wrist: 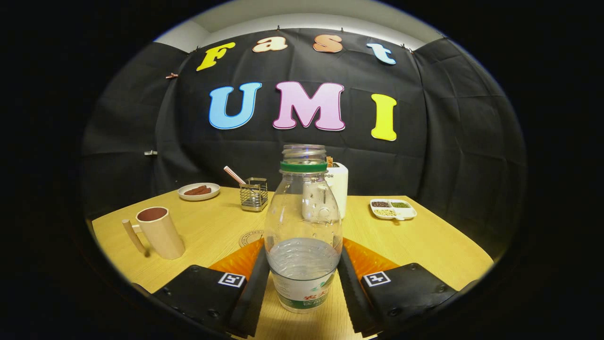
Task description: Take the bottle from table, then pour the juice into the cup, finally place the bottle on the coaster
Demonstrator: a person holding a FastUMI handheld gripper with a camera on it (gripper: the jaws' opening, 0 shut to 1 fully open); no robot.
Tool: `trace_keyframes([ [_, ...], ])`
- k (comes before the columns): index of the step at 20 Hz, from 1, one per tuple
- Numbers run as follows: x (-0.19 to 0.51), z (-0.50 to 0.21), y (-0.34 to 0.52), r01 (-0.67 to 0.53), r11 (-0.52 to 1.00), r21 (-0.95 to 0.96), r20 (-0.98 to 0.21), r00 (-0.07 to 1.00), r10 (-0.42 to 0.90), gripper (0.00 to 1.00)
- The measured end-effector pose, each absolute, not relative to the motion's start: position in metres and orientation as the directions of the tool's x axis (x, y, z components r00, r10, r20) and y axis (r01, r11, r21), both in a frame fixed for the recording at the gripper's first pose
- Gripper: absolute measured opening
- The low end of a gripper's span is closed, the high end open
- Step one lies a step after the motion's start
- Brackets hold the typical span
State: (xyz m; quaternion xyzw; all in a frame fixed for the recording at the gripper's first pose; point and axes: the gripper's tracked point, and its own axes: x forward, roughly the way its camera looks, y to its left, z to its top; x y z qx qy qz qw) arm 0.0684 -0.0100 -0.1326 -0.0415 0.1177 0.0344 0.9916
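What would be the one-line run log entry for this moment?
hand-held gripper: shut on bottle | bottle: upright, uncapped | cup: left, apart | coaster: beyond fingers

Tool closed, level.
I see my tool (pixel 302 274) held level, both ribbed fingers (pixel 250 288) pressing the bottle (pixel 303 226) flanks.

The bottle (pixel 303 226) at the frame's centre is clear, glossy plastic with a paper-like label and a green plastic ring at the neck. The table (pixel 424 241) looks like pale, matt wood grain. The fingers (pixel 252 288) beside the bottle are matt black with ribbed pads. At left, the cup (pixel 159 232) is smooth beige plastic; behind it a holder (pixel 254 193) is shiny wire metal.
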Motion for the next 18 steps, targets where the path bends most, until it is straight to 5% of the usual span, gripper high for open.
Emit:
trace_keyframes([
  [18,0.092,-0.092,0.027,-0.172,0.872,-0.458,-0.173,0.980,0.103,0.75],
])
